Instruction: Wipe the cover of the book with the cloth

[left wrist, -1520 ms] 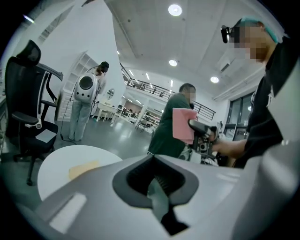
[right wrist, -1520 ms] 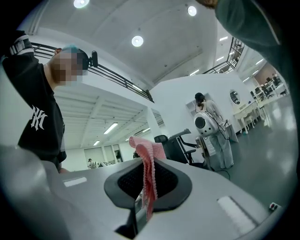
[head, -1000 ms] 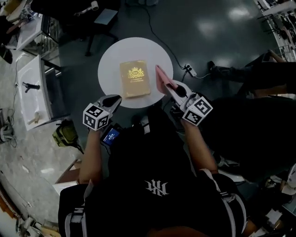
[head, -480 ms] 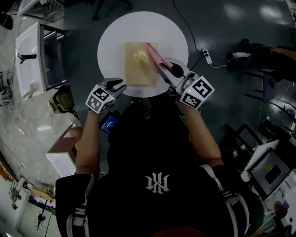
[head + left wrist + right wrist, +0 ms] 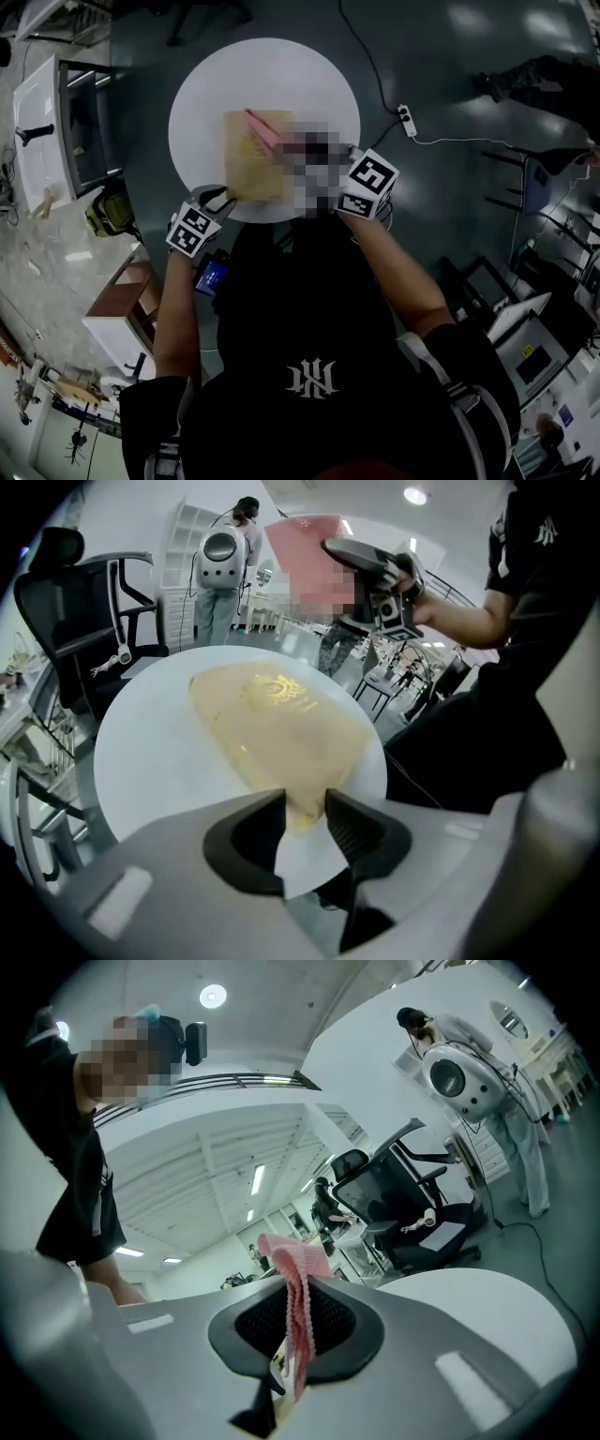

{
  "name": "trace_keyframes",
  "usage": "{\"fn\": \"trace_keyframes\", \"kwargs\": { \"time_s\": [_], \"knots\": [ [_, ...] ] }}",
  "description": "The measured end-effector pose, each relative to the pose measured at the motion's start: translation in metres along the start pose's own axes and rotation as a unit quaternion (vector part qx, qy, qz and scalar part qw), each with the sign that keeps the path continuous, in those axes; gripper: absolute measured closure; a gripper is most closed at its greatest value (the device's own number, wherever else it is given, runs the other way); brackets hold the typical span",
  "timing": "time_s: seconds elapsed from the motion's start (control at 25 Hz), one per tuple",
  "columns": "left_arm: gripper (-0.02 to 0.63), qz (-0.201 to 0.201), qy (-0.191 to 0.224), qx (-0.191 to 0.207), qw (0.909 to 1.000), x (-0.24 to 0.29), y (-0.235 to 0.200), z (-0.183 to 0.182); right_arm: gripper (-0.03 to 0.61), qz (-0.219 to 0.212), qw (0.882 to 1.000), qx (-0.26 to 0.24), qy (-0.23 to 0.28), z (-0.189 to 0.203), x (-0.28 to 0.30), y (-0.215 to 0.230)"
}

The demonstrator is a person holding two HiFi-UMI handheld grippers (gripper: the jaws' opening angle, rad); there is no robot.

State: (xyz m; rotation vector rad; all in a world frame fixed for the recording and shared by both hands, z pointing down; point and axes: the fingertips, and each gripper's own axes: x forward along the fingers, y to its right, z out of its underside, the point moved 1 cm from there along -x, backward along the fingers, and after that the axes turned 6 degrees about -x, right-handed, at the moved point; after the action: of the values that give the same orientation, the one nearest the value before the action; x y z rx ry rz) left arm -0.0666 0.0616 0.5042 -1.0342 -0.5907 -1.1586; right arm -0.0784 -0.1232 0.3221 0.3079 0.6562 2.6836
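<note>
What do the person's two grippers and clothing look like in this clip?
Both the left gripper and right gripper have pale grey bodies with black ribbed jaw pads. Each carries a white cube of black square markers. The person wears a black short-sleeved shirt with a white emblem.

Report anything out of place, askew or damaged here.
Nothing stands out. The book lies flat on the round table; the right claw holds the pink cloth above it; the left claw, its jaws just opening, is empty near the book's corner.
</note>
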Motion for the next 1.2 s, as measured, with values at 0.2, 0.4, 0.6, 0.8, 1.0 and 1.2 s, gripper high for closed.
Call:
{"fn": "trace_keyframes", "kwargs": {
  "time_s": [0.2, 0.4, 0.6, 0.8, 1.0, 1.2],
  "knots": [
    [0.48, -0.004, -0.015, -0.01, 0.9998, 0.002, -0.012, -0.018, 0.566, -0.02, 0.999, 0.004, -0.03, -0.001, 0.022, 0.023],
    [0.483, 0.004, -0.023, -0.012, 0.9997, -0.002, -0.002, -0.022, 0.566, 0.008, 0.994, -0.046, -0.098, 0.029, 0.048, 0.029],
    [0.491, 0.019, -0.013, -0.016, 0.9996, 0.001, 0.005, -0.017, 0.566, 0.074, 0.981, -0.108, -0.144, 0.063, 0.074, 0.046],
    [0.494, 0.037, -0.01, -0.028, 0.9989, 0.004, -0.016, 0.01, 0.566, 0.124, 0.951, -0.199, -0.204, 0.103, 0.122, 0.059],
    [0.499, 0.048, -0.005, -0.032, 0.9983, 0.004, -0.014, 0.011, 0.566, 0.13, 0.919, -0.272, -0.255, 0.123, 0.136, 0.062],
    [0.505, 0.063, -0.003, -0.031, 0.9975, 0.01, -0.019, 0.01, 0.565, 0.137, 0.898, -0.303, -0.288, 0.146, 0.142, 0.069]
  ]
}}
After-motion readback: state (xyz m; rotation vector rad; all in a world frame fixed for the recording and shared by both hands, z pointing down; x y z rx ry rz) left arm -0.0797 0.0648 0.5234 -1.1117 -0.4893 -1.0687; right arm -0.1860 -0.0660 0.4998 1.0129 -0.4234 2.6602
